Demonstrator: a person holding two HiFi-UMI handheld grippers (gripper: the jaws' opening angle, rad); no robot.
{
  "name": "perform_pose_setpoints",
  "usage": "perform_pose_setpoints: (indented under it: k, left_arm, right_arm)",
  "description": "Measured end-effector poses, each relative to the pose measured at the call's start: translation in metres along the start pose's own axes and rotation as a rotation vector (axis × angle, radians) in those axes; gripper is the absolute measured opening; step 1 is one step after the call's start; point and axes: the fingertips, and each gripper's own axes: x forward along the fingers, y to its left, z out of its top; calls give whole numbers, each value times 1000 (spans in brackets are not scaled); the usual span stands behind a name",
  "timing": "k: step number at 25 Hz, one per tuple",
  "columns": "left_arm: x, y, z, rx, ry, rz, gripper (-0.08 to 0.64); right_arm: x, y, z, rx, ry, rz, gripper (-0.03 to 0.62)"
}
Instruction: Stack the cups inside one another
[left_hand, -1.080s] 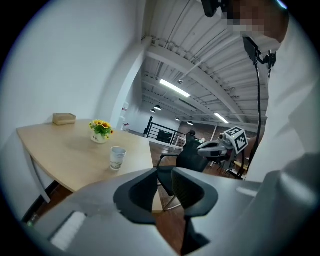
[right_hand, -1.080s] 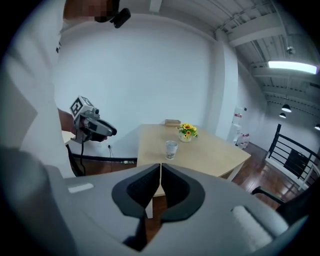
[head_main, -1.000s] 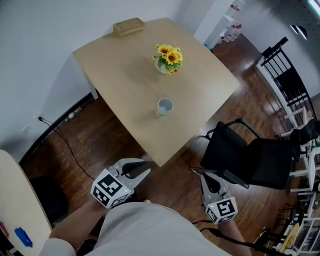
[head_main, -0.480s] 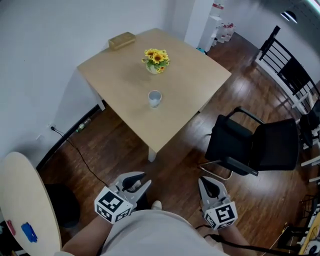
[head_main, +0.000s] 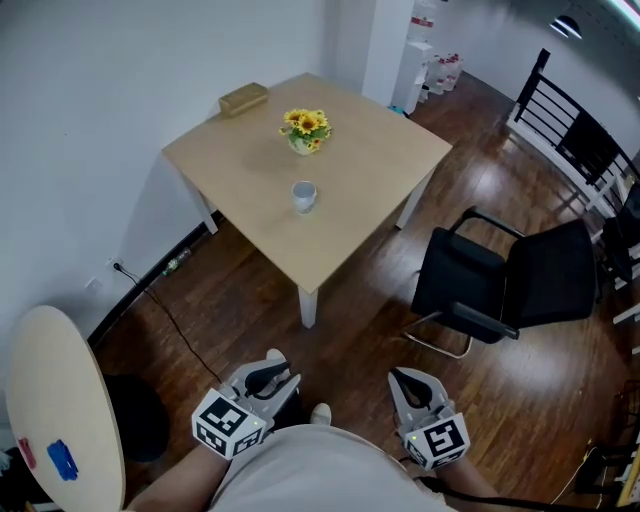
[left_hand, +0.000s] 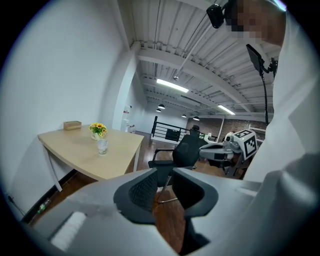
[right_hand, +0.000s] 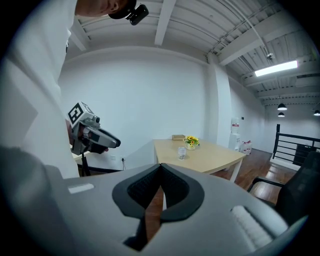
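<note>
Left gripper (head_main: 278, 376): near, jaws slightly apart, empty.
Right gripper (head_main: 405, 382): near, jaws pressed together, empty.
Cup (head_main: 304, 195): far, upright mid-table (head_main: 240, 160), nearer than flowers (head_main: 306, 128).
Handling: likely light, stiff, slick, breakable; pinch across rim wall.

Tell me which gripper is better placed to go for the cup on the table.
Left, probably. Both hang far from the table, but the left gripper is nearer the cup and its jaws stand apart; the right gripper is shut.
</note>
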Motion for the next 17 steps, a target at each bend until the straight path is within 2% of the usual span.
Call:
perform_pose_setpoints:
  k: [6, 13, 17]
  left_arm:
    - [1, -23, 1, 27, -19, -12, 97]
    - [2, -36, 0, 48, 11, -16, 97]
    - [10, -48, 5, 54, 8, -17, 97]
  right_arm:
    - [-18, 9, 1, -59, -26, 20, 6]
    - [-34, 6, -9, -12, -31, -7, 6]
    - [-43, -1, -9, -22, -54, 3, 6]
